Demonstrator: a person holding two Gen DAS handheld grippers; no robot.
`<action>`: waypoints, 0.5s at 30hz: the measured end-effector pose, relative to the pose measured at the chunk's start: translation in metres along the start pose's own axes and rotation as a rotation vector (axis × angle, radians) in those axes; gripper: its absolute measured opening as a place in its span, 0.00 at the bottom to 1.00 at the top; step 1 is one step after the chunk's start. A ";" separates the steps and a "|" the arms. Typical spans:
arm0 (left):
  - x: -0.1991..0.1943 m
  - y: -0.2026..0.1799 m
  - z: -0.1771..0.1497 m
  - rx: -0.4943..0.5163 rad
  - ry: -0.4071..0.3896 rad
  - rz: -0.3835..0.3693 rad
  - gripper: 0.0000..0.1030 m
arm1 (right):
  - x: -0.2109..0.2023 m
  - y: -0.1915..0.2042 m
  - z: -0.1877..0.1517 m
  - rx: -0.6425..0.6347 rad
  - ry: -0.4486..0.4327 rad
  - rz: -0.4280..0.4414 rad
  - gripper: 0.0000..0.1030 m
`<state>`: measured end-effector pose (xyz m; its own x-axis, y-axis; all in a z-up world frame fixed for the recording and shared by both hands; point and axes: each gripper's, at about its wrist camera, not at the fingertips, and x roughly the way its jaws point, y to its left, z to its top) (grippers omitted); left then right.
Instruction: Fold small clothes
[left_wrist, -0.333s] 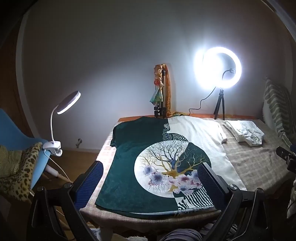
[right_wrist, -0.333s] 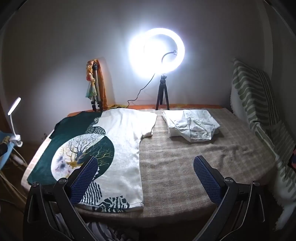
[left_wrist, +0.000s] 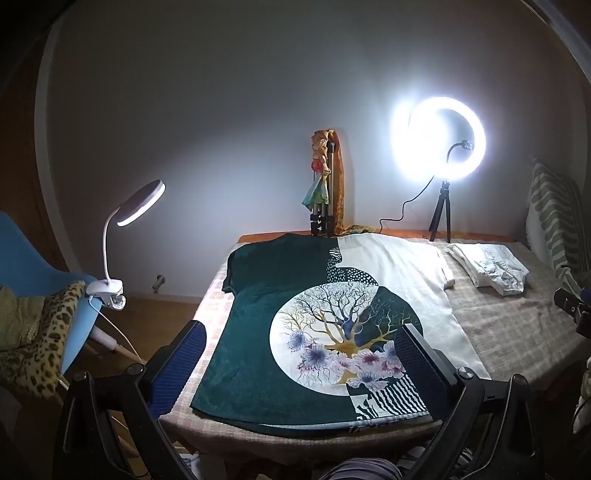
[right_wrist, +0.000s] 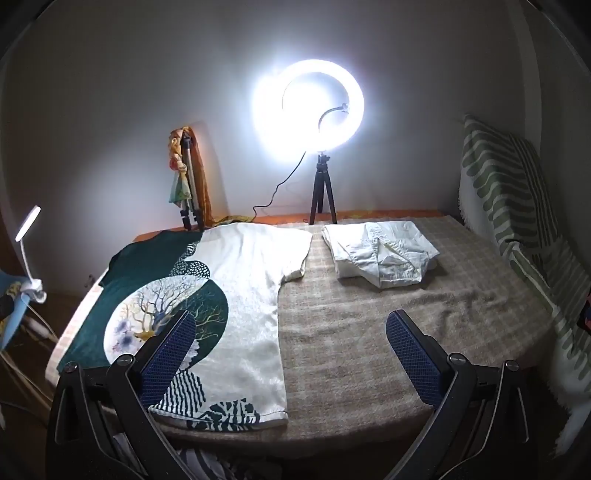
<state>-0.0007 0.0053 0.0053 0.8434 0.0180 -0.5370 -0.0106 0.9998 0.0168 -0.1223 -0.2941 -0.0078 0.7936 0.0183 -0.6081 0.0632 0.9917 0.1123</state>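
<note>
Both grippers hover at the near edge of the table, jaws spread wide and holding nothing. Ahead of the left gripper the green-and-cream tree-print T-shirt lies flat, its hem just below the fingertips. The right gripper sits over the shirt's cream side, with the folded white garment well ahead, near the ring light.

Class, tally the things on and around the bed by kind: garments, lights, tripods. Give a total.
Garments: 2, a T-shirt and folded white clothing
Lights: 2, a ring light and a clip lamp
Tripods: 2, and
Total: 6
</note>
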 end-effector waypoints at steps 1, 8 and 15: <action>0.000 0.000 0.000 0.001 -0.001 0.001 1.00 | 0.000 0.001 -0.001 0.003 0.000 -0.001 1.00; -0.005 -0.004 -0.001 0.013 -0.021 0.006 1.00 | -0.011 0.028 0.000 -0.006 -0.023 -0.015 1.00; -0.010 -0.004 0.000 0.019 -0.034 0.005 1.00 | -0.016 0.030 0.000 -0.007 -0.036 -0.017 1.00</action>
<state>-0.0093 0.0009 0.0103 0.8613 0.0226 -0.5075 -0.0052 0.9994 0.0356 -0.1332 -0.2646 0.0051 0.8137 -0.0032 -0.5812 0.0730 0.9926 0.0968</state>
